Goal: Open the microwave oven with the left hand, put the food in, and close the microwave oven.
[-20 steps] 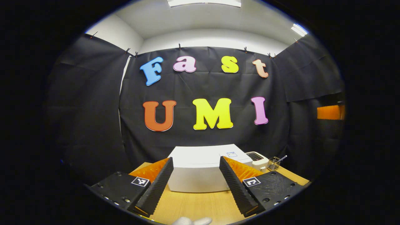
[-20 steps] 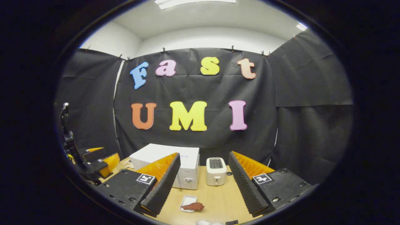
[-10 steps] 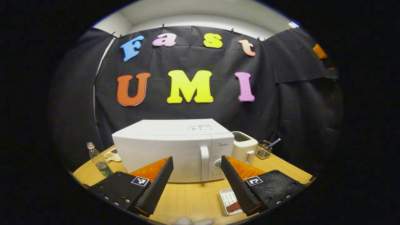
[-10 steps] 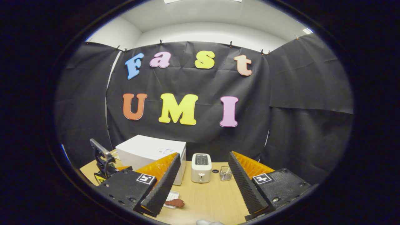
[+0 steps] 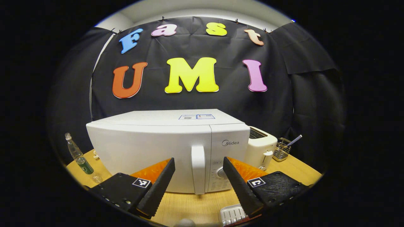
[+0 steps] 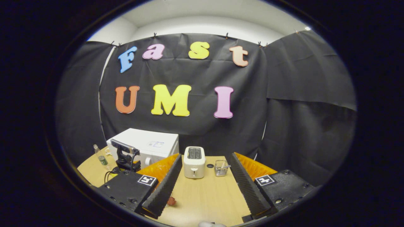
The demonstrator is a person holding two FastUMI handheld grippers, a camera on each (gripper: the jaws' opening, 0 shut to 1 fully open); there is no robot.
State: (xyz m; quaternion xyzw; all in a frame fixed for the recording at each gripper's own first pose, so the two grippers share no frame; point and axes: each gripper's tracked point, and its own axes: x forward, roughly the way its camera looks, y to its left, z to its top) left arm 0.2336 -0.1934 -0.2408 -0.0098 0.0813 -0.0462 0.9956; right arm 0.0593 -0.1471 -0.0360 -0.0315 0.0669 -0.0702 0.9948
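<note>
The white microwave (image 5: 151,148) stands on the wooden table with its door closed and its upright handle (image 5: 198,168) facing me. My left gripper (image 5: 198,160) is open just in front of that handle, apart from it. A white tray (image 5: 233,214) lies low on the table, partly hidden behind my left gripper's right finger. In the right gripper view, the microwave (image 6: 148,144) is at the left with the left gripper (image 6: 126,159) before it. A bit of reddish food (image 6: 171,201) peeks out beside a finger. My right gripper (image 6: 205,156) is open and holds nothing.
A white toaster (image 6: 194,165) and a small wire basket (image 6: 221,167) stand right of the microwave, near the back wall. A plastic bottle (image 5: 79,157) stands at the microwave's left. The wooden table (image 6: 205,195) stretches between the right gripper's fingers.
My left gripper has come down and moved close to the microwave, whose handle now lines up between its fingers. The right gripper has drifted so the toaster sits centred.
</note>
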